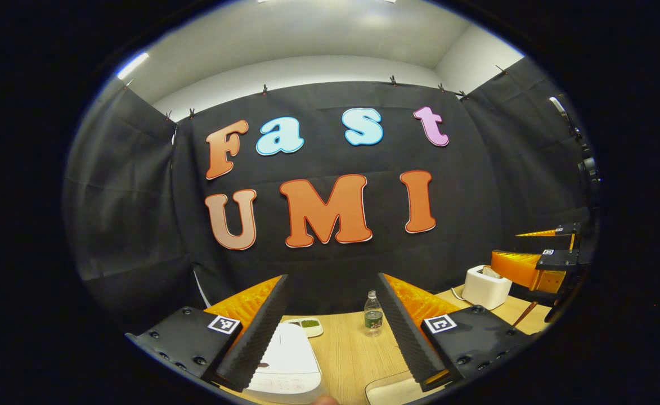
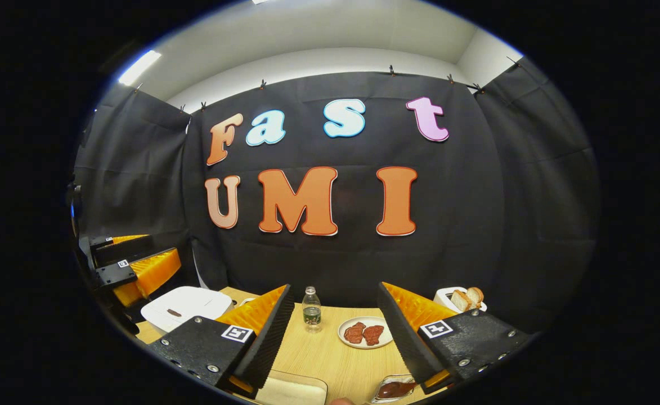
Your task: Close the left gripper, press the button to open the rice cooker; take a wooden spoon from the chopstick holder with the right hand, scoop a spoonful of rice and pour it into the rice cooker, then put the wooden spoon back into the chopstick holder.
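Wooden counter (image 1: 346, 354) carries the closed white rice cooker (image 1: 287, 360) under the left gripper (image 1: 330, 332), fingers wide, while the right gripper (image 2: 335, 332) hovers equally wide.

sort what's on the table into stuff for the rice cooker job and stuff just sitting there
For the job: rice cooker, lid shut; left tool and right tool, both open.

Lying about: water bottle, plate of meat, toaster with bread.
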A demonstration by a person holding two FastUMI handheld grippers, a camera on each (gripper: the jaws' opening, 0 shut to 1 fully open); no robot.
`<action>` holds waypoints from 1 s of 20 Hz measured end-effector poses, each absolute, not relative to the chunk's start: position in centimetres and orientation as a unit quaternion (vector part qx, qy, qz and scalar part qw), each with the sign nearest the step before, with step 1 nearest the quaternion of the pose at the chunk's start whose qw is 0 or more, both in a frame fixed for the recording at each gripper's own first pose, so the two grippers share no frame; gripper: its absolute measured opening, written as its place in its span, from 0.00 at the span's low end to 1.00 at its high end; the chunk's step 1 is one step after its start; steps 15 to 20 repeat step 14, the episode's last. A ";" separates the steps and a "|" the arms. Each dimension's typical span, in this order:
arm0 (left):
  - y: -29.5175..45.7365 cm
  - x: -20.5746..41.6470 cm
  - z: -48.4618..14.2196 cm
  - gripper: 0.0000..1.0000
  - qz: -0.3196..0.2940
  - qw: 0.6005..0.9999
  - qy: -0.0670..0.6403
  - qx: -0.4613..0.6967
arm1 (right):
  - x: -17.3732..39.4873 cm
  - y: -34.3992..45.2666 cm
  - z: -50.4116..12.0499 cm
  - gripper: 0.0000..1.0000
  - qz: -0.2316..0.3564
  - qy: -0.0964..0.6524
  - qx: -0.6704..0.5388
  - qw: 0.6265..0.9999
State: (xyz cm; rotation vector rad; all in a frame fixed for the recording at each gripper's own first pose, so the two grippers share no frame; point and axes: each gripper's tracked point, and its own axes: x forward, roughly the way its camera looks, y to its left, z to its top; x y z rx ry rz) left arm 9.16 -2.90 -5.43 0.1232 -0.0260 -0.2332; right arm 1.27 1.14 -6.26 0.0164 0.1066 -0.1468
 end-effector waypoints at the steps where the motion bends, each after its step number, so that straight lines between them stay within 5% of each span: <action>1: -2.8 9.3 -5.4 1.00 -0.115 0.991 -0.012 0.062 | 1.3 1.1 -6.3 0.93 -0.073 0.055 0.010 0.996; 20: -2.2 9.6 -5.6 1.00 -0.119 0.991 0.005 0.057 | 1.9 0.7 -5.8 0.92 -0.067 0.050 0.024 0.996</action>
